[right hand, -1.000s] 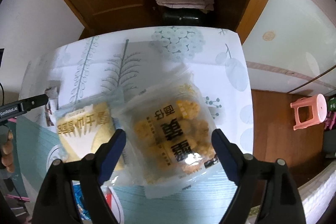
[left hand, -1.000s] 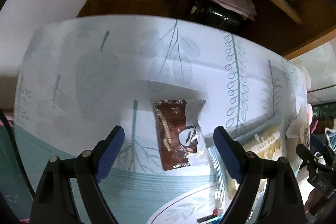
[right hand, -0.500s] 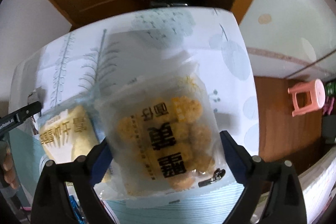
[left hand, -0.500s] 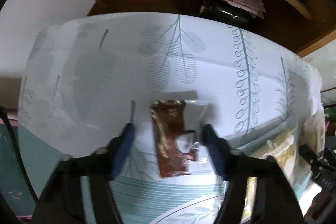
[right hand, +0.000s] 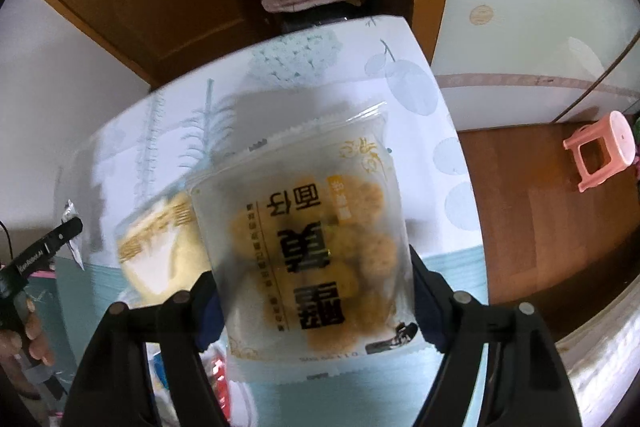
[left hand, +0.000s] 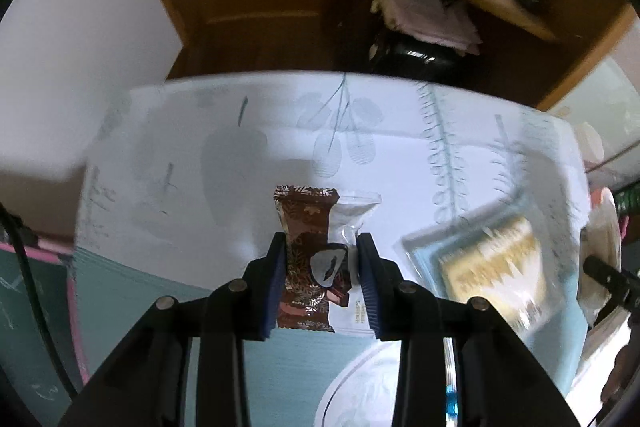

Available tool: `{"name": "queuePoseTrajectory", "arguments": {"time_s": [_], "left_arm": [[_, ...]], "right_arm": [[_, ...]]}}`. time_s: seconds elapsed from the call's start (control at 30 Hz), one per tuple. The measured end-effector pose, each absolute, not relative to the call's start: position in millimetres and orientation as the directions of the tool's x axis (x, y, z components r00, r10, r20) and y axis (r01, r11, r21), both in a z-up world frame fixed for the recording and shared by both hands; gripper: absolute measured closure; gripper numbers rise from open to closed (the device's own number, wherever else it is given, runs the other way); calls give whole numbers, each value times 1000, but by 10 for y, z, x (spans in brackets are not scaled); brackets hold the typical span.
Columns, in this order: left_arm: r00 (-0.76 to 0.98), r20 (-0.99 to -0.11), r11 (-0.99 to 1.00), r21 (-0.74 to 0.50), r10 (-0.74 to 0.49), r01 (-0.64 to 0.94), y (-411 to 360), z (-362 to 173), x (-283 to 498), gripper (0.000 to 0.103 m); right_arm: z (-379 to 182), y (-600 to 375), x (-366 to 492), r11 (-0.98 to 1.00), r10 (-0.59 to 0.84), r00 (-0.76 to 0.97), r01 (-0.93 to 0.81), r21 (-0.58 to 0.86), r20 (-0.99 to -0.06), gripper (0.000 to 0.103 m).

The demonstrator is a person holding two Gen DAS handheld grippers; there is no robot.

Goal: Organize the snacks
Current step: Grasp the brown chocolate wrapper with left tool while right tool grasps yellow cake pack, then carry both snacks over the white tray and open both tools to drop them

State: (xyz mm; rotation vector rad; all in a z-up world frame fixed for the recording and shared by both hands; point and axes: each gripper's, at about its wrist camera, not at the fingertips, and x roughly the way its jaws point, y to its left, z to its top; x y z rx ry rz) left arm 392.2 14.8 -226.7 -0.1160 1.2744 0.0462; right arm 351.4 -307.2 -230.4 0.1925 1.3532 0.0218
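Note:
My left gripper [left hand: 322, 283] is shut on a brown snack packet [left hand: 306, 247] with a clear side strip and holds it above the leaf-patterned tablecloth [left hand: 240, 155]. My right gripper [right hand: 314, 301] is shut on a frosted bag of golden round snacks [right hand: 316, 247] with black lettering, lifted off the table. A yellow snack bag [right hand: 160, 239] lies on the table to the left of it; it also shows in the left wrist view [left hand: 492, 267].
A white plate [left hand: 360, 383] sits at the near table edge. More wrapped snacks [right hand: 218, 379] lie below the right gripper. A pink stool [right hand: 600, 151] stands on the wooden floor at the right. A dark jar [left hand: 412, 55] and a shelf stand behind the table.
My left gripper has closed on the brown packet and raised it. My right gripper has closed on the frosted bag and lifted it off the table.

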Motion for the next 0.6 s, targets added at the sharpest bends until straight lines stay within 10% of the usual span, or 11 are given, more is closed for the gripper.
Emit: {"name": "queuePoseTrajectory", "arguments": {"time_s": [0.6], "left_arm": [[461,-868,983,-156,-184,99,-68,-568,2083,70]], "right_arm": [[-887,-2756,2172,933,349,390,-61,355,-852,26]]}}
